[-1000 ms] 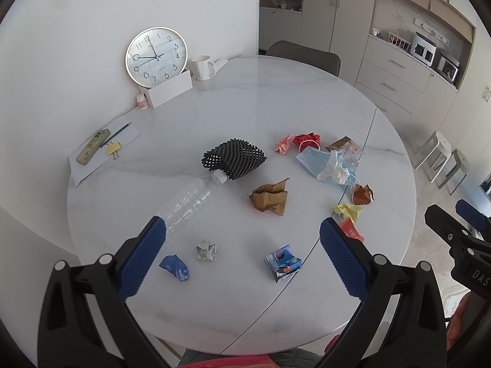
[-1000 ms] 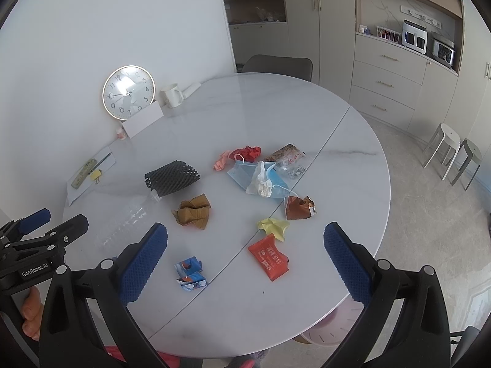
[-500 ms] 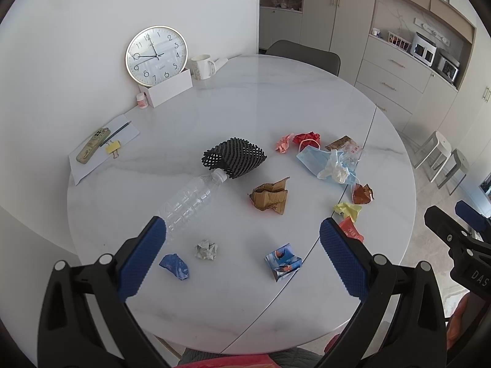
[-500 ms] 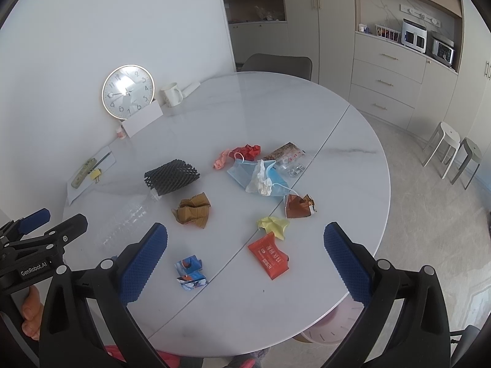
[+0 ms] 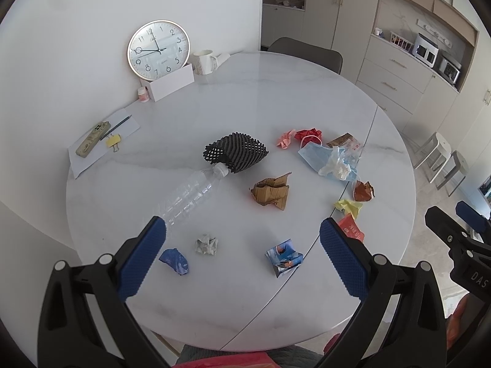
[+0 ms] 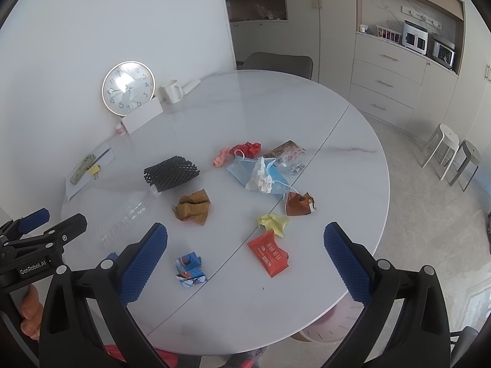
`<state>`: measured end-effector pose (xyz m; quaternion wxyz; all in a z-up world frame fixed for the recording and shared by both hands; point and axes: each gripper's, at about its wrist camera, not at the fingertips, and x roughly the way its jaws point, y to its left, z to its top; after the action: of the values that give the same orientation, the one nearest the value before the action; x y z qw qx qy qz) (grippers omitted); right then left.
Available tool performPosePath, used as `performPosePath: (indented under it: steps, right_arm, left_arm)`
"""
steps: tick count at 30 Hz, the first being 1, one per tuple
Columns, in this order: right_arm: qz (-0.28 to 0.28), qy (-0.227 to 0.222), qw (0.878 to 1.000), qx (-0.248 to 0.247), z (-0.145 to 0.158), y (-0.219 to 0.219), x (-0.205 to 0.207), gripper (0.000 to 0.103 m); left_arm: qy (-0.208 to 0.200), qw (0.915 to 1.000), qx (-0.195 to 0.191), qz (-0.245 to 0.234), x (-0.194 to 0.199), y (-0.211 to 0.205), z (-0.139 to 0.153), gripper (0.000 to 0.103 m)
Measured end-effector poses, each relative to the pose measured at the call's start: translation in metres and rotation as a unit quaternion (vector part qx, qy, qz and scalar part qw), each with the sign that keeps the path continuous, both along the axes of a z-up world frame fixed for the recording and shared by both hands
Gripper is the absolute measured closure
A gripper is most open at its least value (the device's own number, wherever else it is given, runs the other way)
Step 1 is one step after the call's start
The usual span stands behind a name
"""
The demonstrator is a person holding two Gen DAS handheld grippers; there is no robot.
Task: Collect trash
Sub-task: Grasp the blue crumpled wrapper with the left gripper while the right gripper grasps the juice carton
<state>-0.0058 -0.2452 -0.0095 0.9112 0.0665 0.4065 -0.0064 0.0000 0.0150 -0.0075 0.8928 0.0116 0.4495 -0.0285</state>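
Observation:
Trash lies scattered on a round white marble table [image 5: 276, 98]: a clear plastic bottle [image 5: 187, 197], black foam netting [image 5: 236, 151], crumpled brown paper [image 5: 271, 192], a blue face mask with tissue [image 5: 328, 161], a red wrapper [image 6: 268, 253], a yellow scrap [image 6: 273, 221], a blue printed wrapper [image 5: 284, 256], a grey paper ball [image 5: 206, 244] and a blue scrap [image 5: 175, 260]. My left gripper [image 5: 242, 257] hangs open above the table's near edge, holding nothing. My right gripper [image 6: 245, 260] is open and empty too, above the red wrapper.
A wall clock [image 5: 158, 49], white box [image 5: 172, 85], mug [image 5: 204, 61] and a paper sheet with a phone [image 5: 92, 139] sit along the wall side. A chair [image 5: 305, 52] stands behind the table. A pink bin [image 6: 334, 322] shows under the table edge. Stools [image 6: 451, 153] stand at right.

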Motion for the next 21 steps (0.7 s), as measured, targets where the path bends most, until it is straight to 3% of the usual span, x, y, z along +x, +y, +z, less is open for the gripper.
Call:
performPosePath:
  steps: [6, 11, 13, 17, 21]
  right_arm:
    - [0.024, -0.016, 1.000, 0.007, -0.013, 0.011, 0.001, 0.002]
    - [0.053, -0.032, 0.997, -0.045, -0.034, 0.033, 0.001, 0.002]
    - [0.074, -0.018, 0.995, -0.058, -0.047, 0.043, 0.003, 0.002]
    - [0.119, 0.010, 0.992, -0.040, -0.080, 0.058, 0.006, 0.002]
    - [0.142, 0.053, 0.988, -0.012, -0.118, 0.070, 0.007, 0.002]
  left_arm:
    - [-0.010, 0.9991, -0.022, -0.036, -0.004, 0.007, -0.010, 0.007]
    - [-0.010, 0.9987, -0.016, -0.048, -0.010, 0.020, -0.029, 0.007]
    - [-0.008, 0.9991, -0.003, -0.041, -0.012, 0.030, -0.039, 0.007]
    - [0.002, 0.9995, 0.020, -0.025, -0.019, 0.054, -0.064, 0.007]
    - [0.051, 0.9979, 0.035, -0.018, -0.020, 0.081, -0.102, 0.007]
